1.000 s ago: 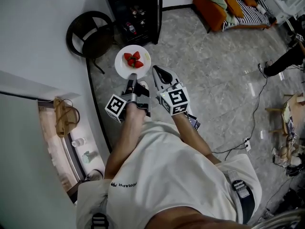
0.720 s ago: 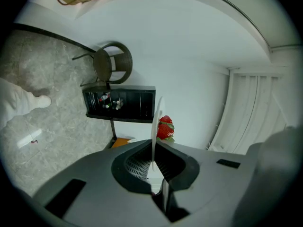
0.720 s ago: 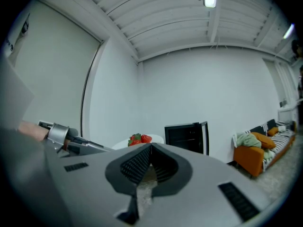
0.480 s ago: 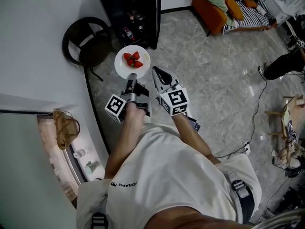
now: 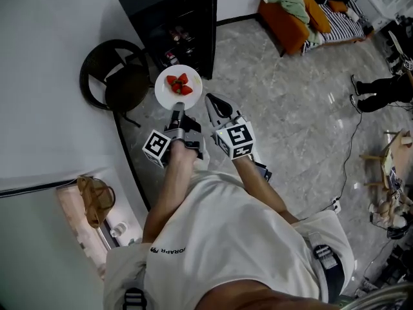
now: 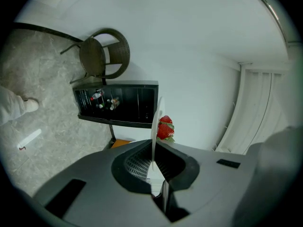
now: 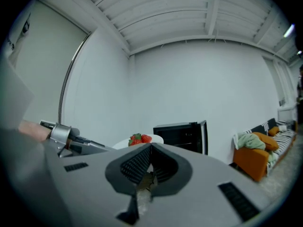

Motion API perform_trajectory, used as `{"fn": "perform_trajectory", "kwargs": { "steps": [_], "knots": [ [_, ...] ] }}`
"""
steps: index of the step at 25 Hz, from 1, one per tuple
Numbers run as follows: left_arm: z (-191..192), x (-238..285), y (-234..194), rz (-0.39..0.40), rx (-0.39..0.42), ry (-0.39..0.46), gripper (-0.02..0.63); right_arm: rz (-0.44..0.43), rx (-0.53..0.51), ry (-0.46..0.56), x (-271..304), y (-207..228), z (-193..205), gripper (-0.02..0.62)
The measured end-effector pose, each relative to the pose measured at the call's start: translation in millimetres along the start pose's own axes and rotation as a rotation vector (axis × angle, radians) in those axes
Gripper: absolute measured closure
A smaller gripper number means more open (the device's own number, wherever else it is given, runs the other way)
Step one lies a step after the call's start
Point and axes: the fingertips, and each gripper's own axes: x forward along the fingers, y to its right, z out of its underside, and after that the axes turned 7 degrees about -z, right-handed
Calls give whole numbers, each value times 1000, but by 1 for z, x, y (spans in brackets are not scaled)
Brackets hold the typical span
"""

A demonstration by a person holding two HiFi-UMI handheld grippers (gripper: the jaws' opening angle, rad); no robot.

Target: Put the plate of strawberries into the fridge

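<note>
A white plate with a few red strawberries is held level above the floor, and my left gripper is shut on its near rim. In the left gripper view the plate stands edge-on between the jaws, with the strawberries beside it. The black fridge stands just beyond the plate with its door open, bottles on its shelves. My right gripper hovers right of the plate, shut and empty. From its view, the strawberries and the fridge lie ahead.
A dark round chair stands left of the fridge against the white wall. An orange sofa with clothes on it is at the back right. Cables trail over the grey stone floor, and a person's legs are at the right edge.
The view has moved closer to the fridge, which now shows more fully at the top. The plate stays in the left gripper; both grippers keep their poses.
</note>
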Motion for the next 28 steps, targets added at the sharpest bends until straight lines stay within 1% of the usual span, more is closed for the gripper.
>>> {"fn": "perform_trajectory", "kwargs": {
  "steps": [4, 7, 9, 13, 17, 22, 25, 28],
  "knots": [
    [-22, 55, 26, 1, 9, -17, 595, 15, -2, 13, 49, 33, -24, 581],
    [-55, 117, 43, -7, 1, -34, 595, 31, -4, 16, 112, 65, -38, 582],
    [-70, 145, 48, -7, 2, -43, 595, 41, -7, 20, 140, 79, -41, 582],
    [-68, 148, 51, 10, 6, -56, 595, 41, -4, 39, 141, 81, -41, 581],
    [-72, 149, 51, 2, 35, -56, 595, 47, -28, 49, 139, 77, -47, 582],
    [-70, 148, 55, 1, 57, -67, 595, 56, -31, 51, 137, 79, -51, 583],
    [-71, 146, 54, 5, 54, -62, 595, 61, -42, 52, 134, 75, -52, 583],
    [-70, 149, 54, -9, 41, -56, 595, 56, -47, 35, 135, 79, -54, 583]
  ]
}}
